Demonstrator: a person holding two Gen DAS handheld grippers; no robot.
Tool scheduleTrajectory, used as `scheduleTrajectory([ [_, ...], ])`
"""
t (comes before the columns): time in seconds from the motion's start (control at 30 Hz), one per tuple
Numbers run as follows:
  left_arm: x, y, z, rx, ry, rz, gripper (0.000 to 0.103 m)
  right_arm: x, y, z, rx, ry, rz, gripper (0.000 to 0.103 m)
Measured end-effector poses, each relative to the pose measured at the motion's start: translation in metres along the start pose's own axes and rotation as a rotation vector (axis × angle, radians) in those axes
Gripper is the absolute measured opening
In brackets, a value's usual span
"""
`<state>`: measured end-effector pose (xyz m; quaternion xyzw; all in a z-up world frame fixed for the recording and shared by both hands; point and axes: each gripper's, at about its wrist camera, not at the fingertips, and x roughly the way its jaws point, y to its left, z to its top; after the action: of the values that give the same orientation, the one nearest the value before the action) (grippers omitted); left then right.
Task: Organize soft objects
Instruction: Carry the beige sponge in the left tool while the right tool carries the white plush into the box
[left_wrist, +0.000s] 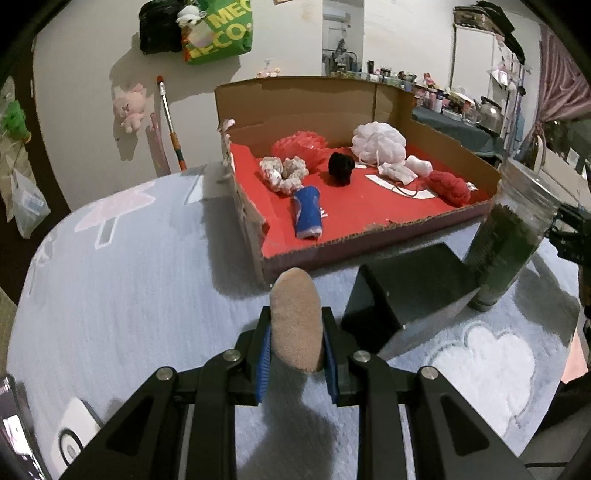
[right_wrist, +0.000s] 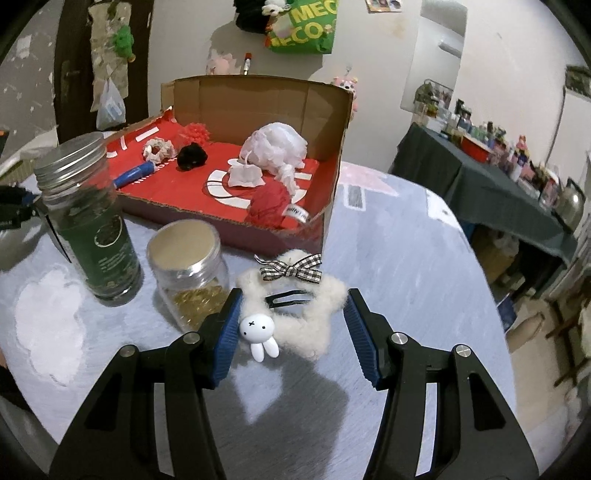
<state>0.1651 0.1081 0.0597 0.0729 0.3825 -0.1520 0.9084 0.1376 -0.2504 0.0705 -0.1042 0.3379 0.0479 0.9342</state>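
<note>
My left gripper (left_wrist: 297, 334) is shut on a tan oval sponge (left_wrist: 295, 317), held just above the table in front of the cardboard box (left_wrist: 255, 236). The red-lined box holds several soft things: a white mesh pouf (left_wrist: 378, 142), red pouf (left_wrist: 299, 147), black ball (left_wrist: 341, 168), blue roll (left_wrist: 307, 216) and red yarn (left_wrist: 448, 186). My right gripper (right_wrist: 291, 328) is open around a white fluffy star hair clip (right_wrist: 314, 321) with a checked bow (right_wrist: 291, 269) and a white bunny charm (right_wrist: 258, 330), lying on the table near the box (right_wrist: 328, 177).
A tall green-filled jar (right_wrist: 92, 225) and a short glass jar (right_wrist: 192, 273) with gold contents stand left of the clip. A black box (left_wrist: 402, 291) lies by the tall jar (left_wrist: 513, 236). The table has a pale blue cloth (left_wrist: 122, 295). A cluttered side table (right_wrist: 498, 192) is at the right.
</note>
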Motion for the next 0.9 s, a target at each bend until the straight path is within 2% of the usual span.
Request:
scheduleTrajectory([
  [0.23, -0.006, 0.0, 0.024, 0.056, -0.019, -0.022, 0.025, 0.002, -0.002, 0.02, -0.088, -0.013, -0.018, 0.053],
  [0.47, 0.0, -0.008, 0.055, 0.097, -0.015, -0.076, 0.025, 0.007, -0.004, 0.043, -0.119, -0.035, 0.012, 0.053],
  [0.7, 0.029, -0.022, 0.091, 0.137, 0.043, -0.152, 0.025, 0.025, -0.01, 0.076, -0.083, -0.026, 0.148, 0.053],
  [0.9, 0.052, -0.041, 0.117, 0.185, 0.098, -0.201, 0.025, 0.05, 0.007, 0.107, -0.098, 0.023, 0.319, 0.053],
])
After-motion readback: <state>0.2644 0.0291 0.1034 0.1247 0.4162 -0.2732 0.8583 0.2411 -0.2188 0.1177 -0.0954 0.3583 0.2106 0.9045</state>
